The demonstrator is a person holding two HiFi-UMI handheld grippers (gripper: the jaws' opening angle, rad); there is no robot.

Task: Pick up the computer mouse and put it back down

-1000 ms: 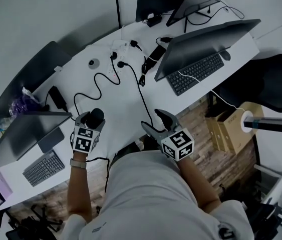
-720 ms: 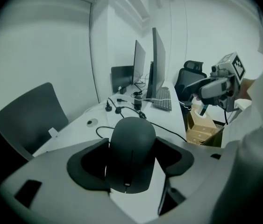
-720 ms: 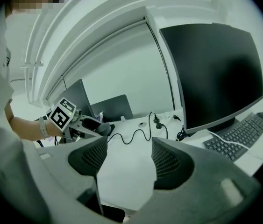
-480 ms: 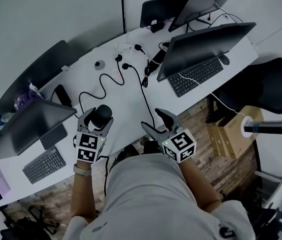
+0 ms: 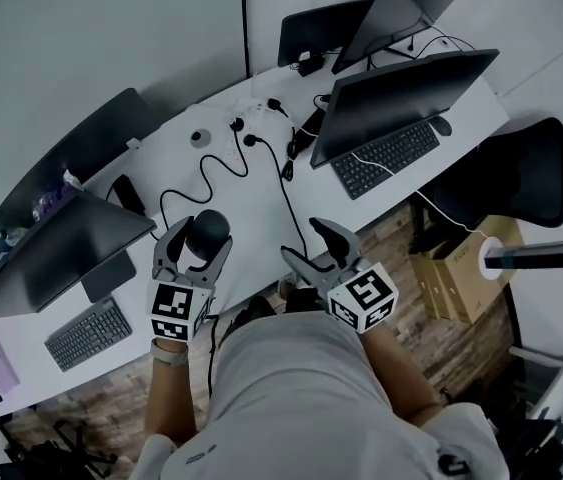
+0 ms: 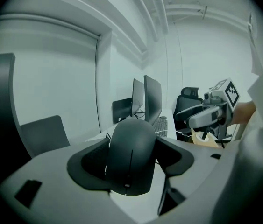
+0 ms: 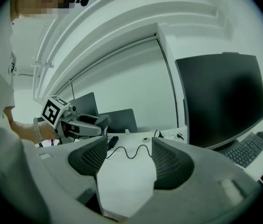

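Left tool (image 5: 201, 241) clamps mouse (image 6: 131, 155); right tool (image 7: 128, 153) jaws apart, empty.

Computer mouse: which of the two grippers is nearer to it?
Left. The left gripper is clamped on the computer mouse itself; the right gripper is open and empty, off to the mouse's right, apart from it.

We see dim, cool, even light and soft shadows. Every view bows at the edges, with black corners. The white tabletop (image 5: 256, 198) is brightest; the close computer mouse (image 6: 131, 148) looks slightly soft.
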